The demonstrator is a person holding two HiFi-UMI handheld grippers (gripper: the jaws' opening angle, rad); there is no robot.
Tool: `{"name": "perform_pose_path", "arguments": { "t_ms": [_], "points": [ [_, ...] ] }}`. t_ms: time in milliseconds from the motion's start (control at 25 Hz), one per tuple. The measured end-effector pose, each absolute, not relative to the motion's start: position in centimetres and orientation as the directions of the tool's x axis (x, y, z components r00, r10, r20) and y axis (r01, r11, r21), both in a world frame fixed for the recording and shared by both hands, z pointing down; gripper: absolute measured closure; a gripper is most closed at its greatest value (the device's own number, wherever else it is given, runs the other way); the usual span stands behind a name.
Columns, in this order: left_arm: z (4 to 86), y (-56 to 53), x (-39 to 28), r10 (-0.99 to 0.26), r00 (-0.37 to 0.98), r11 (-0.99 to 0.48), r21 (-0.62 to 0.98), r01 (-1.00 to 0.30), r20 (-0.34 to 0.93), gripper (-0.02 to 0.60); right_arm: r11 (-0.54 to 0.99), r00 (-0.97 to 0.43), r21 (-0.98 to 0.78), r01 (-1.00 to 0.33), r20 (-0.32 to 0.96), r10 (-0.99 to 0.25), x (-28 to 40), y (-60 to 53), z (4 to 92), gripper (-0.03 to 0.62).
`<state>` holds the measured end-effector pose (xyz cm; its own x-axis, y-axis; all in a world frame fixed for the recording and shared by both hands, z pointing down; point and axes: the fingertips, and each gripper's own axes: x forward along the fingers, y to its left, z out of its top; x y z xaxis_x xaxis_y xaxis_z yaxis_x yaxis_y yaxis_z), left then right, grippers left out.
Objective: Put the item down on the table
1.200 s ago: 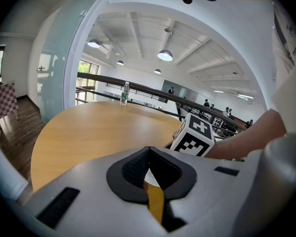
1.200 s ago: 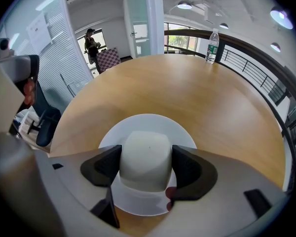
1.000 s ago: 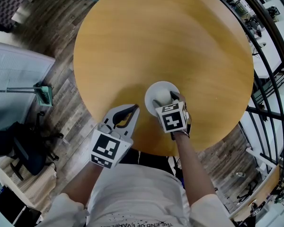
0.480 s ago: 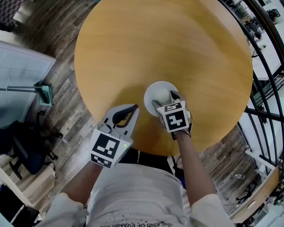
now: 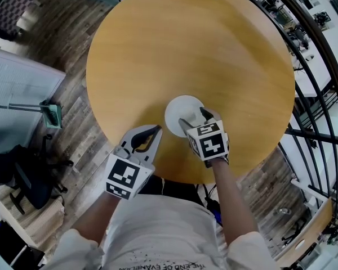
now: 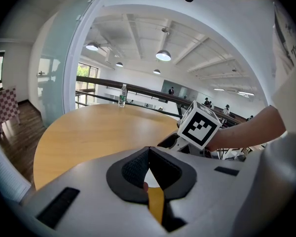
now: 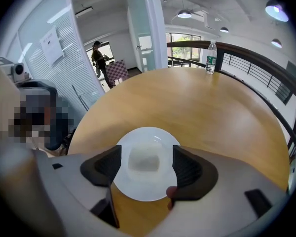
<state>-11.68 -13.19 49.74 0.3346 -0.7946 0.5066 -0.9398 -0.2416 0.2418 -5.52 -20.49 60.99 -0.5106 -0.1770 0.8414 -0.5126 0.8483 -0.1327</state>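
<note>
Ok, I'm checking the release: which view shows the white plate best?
The right gripper view: the white plate fills the gap between that gripper's open jaws, nearly whole. The head view shows it partly covered by the right gripper. The left gripper view doesn't show it.

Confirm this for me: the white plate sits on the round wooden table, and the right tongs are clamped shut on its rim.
One detail is wrong. The white plate does sit on the round wooden table, but the right tongs are open, jaws well apart with the plate seen between them. The right gripper view shows this.
</note>
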Motion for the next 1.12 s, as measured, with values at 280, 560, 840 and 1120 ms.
{"name": "perform_pose_path", "arguments": {
  "t_ms": [280,560,840,1120],
  "points": [
    [48.7,-12.6,-10.0,-0.800,0.335,-0.255,0.223,-0.941,0.497,0.560,0.846,-0.575,-0.177,-0.503,0.800,-0.175,-3.7,-19.7,58.1,0.261],
    [46.7,-12.2,-8.4,-0.814,0.336,-0.259,0.223,-0.940,0.473,0.560,0.844,-0.590,-0.142,-0.517,0.774,-0.231,-0.8,-19.0,55.3,0.414],
    [44.6,-11.2,-7.0,-0.815,0.346,-0.283,0.201,-0.938,0.464,0.560,0.841,-0.618,-0.128,-0.525,0.737,-0.274,2.2,-17.6,52.0,0.548],
    [43.9,-9.5,-5.4,-0.802,0.367,-0.314,0.189,-0.930,0.471,0.560,0.829,-0.661,-0.153,-0.538,0.686,-0.303,3.7,-16.0,49.0,0.560]
  ]
}}
